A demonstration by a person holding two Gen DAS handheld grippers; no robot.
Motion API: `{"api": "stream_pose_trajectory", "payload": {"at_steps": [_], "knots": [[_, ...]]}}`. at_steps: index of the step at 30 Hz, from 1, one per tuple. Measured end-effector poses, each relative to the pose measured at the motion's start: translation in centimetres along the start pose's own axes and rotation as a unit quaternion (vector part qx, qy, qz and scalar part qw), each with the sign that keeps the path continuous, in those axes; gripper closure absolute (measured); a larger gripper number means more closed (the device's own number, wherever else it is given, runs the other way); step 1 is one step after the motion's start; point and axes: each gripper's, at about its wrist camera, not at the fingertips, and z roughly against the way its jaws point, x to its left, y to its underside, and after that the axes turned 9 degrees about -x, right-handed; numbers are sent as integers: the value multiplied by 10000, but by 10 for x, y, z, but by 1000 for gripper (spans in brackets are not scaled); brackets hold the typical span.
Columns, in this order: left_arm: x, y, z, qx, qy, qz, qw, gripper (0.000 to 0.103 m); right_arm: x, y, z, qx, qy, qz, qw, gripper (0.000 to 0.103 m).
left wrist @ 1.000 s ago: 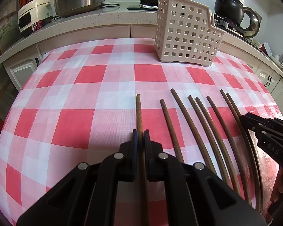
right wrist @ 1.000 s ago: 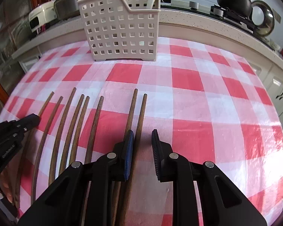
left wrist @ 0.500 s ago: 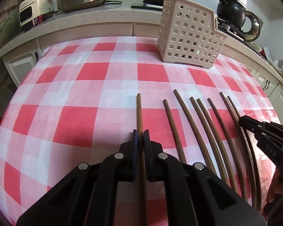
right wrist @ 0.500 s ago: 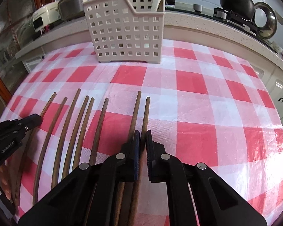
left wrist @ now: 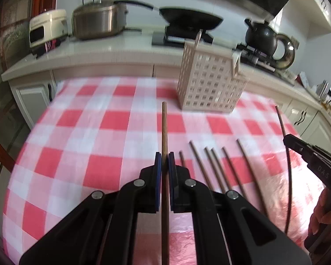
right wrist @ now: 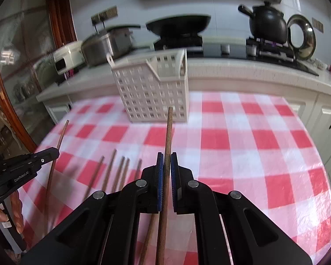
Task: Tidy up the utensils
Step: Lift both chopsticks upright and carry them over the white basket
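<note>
My left gripper (left wrist: 164, 157) is shut on a brown wooden chopstick (left wrist: 164, 128), held raised above the checked tablecloth and pointing towards the white perforated utensil basket (left wrist: 209, 86). My right gripper (right wrist: 166, 158) is shut on another chopstick (right wrist: 168, 132), also raised, its tip in front of the basket (right wrist: 152, 88). Several more chopsticks (left wrist: 216, 167) lie side by side on the cloth between the two grippers; they also show in the right wrist view (right wrist: 112, 172). Each gripper appears in the other's view, the right one (left wrist: 315, 161) and the left one (right wrist: 22, 167).
The table with the red and white cloth (left wrist: 88, 145) ends at a kitchen counter (left wrist: 99, 50) behind. On the counter stand a rice cooker (left wrist: 99, 22), a wok (left wrist: 189, 19), a black kettle (right wrist: 267, 24) and a white appliance (left wrist: 46, 26).
Both grippers have lifted off the table, each carrying its chopstick upward. The right gripper closed on its chopstick earlier in the second.
</note>
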Motion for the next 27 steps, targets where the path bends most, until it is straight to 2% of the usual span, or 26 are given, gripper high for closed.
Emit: {"api": "stream_pose_trajectory", "payload": {"at_steps": [5,9,12,14,17,21,25,27], "knots": [[-6,-16,28,-452,19,-45,9990,97,3,-16,25,-496,-33,92,9987,96],[-13,-16,31,-447,-38,-182,9988,97,3,-16,24,-386,18,142,9992,96],[-10,-7,20,-219,-64,-133,9997,97,-7,-4,6,73,84,10,9999,94],[-7,-1,14,-129,-61,-107,9998,97,-11,9,-8,413,317,134,9986,88],[-6,6,7,-53,-27,-108,9999,97,-22,24,-20,691,501,94,9963,70],[-6,7,-3,18,44,-98,9999,97,-35,34,-39,1041,575,28,9929,69],[-7,7,-12,85,111,-66,9999,97,-29,34,-61,1393,531,309,9883,70],[-7,7,-14,94,122,-73,9999,97,-27,34,-75,1561,564,424,9852,74]]}}
